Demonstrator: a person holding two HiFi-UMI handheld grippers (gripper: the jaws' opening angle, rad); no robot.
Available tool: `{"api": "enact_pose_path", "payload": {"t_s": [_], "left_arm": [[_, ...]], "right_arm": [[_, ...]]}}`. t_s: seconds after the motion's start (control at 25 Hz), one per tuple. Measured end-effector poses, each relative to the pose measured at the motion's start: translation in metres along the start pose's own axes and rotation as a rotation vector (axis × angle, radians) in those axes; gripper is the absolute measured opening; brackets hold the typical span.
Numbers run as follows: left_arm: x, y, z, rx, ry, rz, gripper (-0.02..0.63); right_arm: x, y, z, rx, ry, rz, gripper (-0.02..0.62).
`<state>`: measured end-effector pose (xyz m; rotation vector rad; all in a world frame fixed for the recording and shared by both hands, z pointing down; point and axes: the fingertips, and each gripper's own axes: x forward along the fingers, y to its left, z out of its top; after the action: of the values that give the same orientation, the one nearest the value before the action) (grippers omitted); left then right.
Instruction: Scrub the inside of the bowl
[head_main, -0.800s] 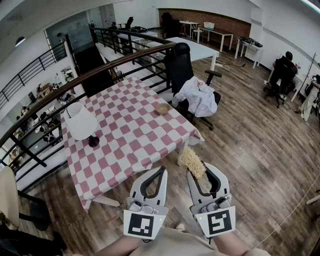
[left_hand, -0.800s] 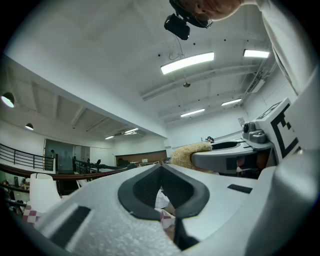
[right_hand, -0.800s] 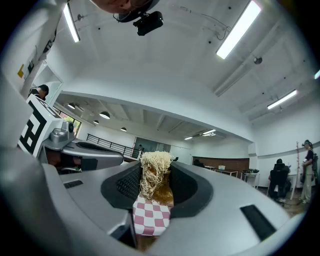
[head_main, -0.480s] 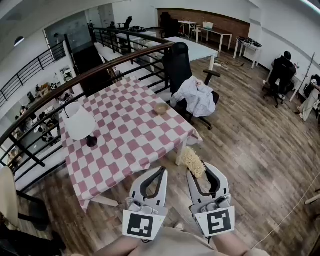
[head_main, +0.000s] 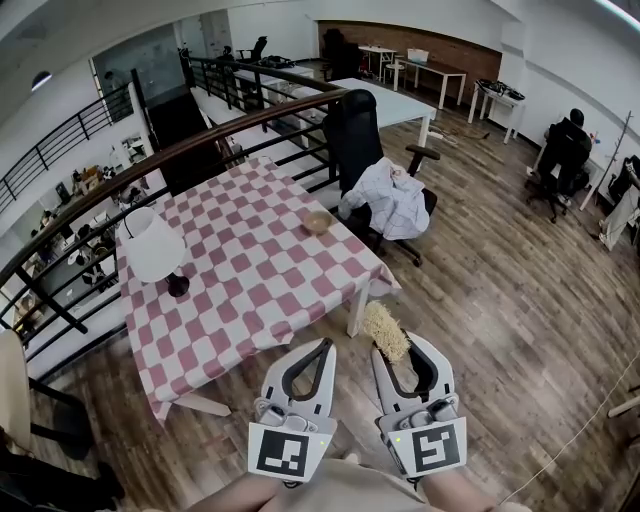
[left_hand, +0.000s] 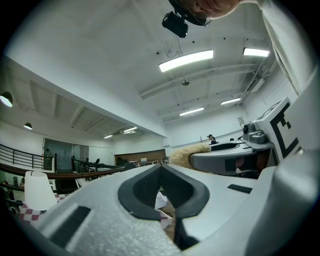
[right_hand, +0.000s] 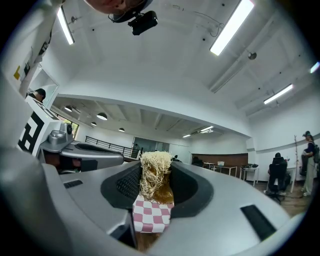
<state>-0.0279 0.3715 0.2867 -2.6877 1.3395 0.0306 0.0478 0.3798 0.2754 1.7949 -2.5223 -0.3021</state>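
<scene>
Bowl (head_main: 318, 221): small, tan, standing upright on the red-and-white checked tabletop (head_main: 250, 285), well ahead of both tools and apart from them, close to the tabletop's far right edge. Left tool (head_main: 322, 346): jaws pressed together at the tips, with nothing between them. Right tool (head_main: 400, 346): jaws pinching a straw-coloured scrubber (head_main: 385, 329), whose fibre bundle sticks out beyond the jaw tips toward the tabletop's near corner. The two tools lie side by side, held low over the wooden floor (head_main: 480, 300), short of the tabletop. A lamp (head_main: 152, 245) with a white shade stands on the tabletop, ahead and to the left of the left tool. An office chair (head_main: 355, 130) draped with a white garment (head_main: 392, 200) stands beside the tabletop's right edge, just beyond the bowl.
</scene>
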Motion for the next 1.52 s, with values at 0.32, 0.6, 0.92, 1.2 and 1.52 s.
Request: {"api": "enact_pose_path", "payload": {"t_s": [0.32,0.6,0.92,1.2,1.52], "left_arm": [[0.018,-0.020,-0.003,-0.005,-0.003,0.021,0.014],[0.036,-0.031,-0.006,0.028,-0.004,0.030,0.014],[0.055,-0.022,-0.021,0.016,0.007,0.041,0.014],[0.093,0.016,-0.038,0.012,-0.005,0.045,0.014],[0.160,0.080,-0.064,0.003,0.000,0.044,0.015]], "right_arm": [[-0.006,-0.022,-0.011,-0.004,-0.003,0.028,0.147],[-0.003,-0.040,-0.016,-0.003,-0.022,0.041,0.149],[0.020,-0.047,-0.039,0.001,0.032,0.057,0.149],[0.072,-0.051,-0.060,-0.013,0.041,0.068,0.149],[0.166,-0.065,-0.082,-0.035,0.077,0.068,0.149]]}}
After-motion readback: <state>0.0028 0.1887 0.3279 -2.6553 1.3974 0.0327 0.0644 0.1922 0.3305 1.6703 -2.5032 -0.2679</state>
